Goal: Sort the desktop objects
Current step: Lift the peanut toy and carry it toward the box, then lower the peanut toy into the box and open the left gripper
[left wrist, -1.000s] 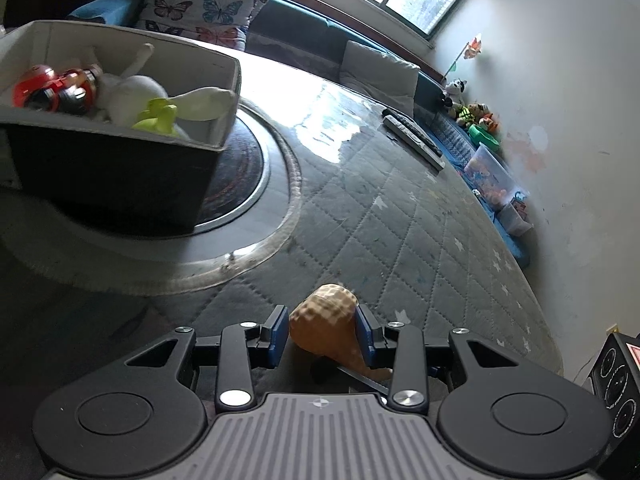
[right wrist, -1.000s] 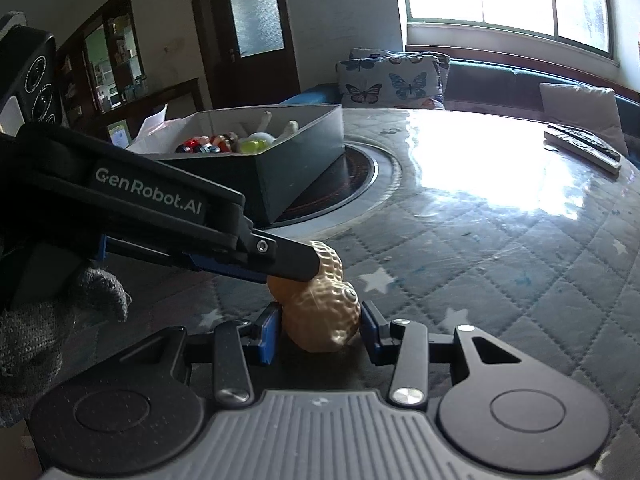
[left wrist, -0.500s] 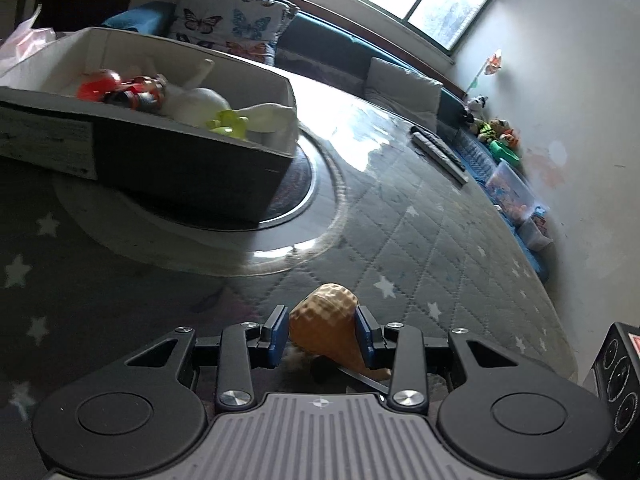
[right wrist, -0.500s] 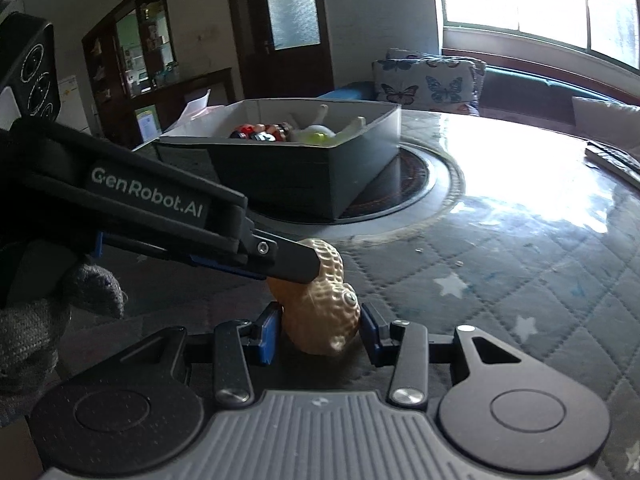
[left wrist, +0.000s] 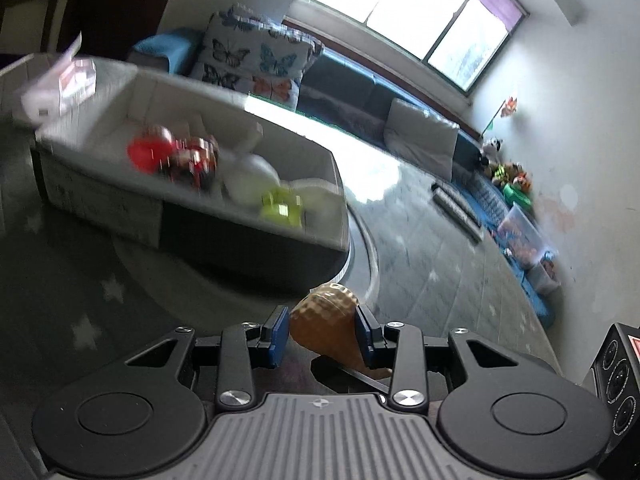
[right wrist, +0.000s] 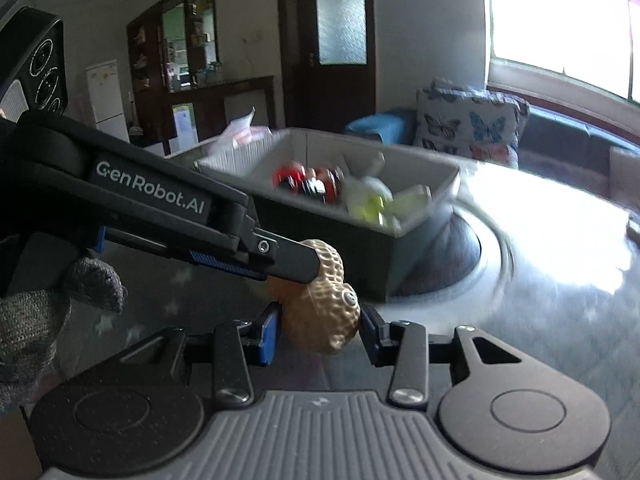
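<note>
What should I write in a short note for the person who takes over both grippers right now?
Left gripper: shut on the peanut toy, held above the table.
Right gripper: shut on the same peanut toy; both grip it together.
Storage box: on the round turntable, just ahead of the toy. It already holds a red toy, white pieces and a yellow-green piece.
Done: those toys are in the box.
Left: bring the peanut toy over the box and release it. Two remotes lie on the far side of the table.
</note>
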The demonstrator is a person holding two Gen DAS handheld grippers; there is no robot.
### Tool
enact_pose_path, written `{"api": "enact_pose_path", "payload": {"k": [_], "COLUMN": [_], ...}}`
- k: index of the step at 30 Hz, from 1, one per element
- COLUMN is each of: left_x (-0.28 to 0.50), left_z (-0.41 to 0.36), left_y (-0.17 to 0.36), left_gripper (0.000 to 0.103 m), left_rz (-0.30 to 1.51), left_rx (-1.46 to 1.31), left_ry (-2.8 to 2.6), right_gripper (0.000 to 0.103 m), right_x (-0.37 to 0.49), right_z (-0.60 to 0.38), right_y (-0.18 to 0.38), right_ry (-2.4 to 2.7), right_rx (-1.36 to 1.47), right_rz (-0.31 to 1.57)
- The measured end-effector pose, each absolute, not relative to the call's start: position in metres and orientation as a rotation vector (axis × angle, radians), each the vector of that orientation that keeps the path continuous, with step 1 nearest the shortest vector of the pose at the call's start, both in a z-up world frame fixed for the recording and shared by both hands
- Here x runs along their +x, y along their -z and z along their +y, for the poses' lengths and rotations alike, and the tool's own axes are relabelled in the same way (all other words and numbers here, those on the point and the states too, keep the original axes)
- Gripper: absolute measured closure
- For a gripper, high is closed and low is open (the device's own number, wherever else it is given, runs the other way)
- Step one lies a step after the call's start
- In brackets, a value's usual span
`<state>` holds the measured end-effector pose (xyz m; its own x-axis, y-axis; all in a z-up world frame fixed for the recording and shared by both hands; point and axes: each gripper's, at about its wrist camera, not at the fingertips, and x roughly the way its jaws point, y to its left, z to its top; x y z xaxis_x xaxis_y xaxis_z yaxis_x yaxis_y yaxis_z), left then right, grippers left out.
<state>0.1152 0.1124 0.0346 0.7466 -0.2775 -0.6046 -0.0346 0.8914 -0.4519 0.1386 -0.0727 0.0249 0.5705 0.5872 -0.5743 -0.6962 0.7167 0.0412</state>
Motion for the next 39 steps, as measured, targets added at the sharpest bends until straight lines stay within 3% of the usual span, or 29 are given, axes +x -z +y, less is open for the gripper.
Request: {"api": "enact_pose_path", "payload": {"k": [11,24,39], "left_x": [0.179,0.248,0.261], "left_z": [0.152,0.195,0.192], "left_y": [-0.066,-0.038,-0.019], "left_gripper": [0.064,0.066,0.065], "left_rz": [0.641,0.716,0.748], "left_rx": [-0.470,-0.521,-0.468], "left_ry": [0.109,0.090,0.082], "right_gripper": [0.062,0.062,0.061], "right_x": [0.202,0.278,0.288], "right_z": [-0.022,0.009,0.022], "right_y": [-0.055,-0.032,-0.015], "right_ry": [-0.766,-0.772,-0.762], "right_rx": [-0.209,-0.087,-0.165], "right_rz": [0.529,0.661,0.696]}}
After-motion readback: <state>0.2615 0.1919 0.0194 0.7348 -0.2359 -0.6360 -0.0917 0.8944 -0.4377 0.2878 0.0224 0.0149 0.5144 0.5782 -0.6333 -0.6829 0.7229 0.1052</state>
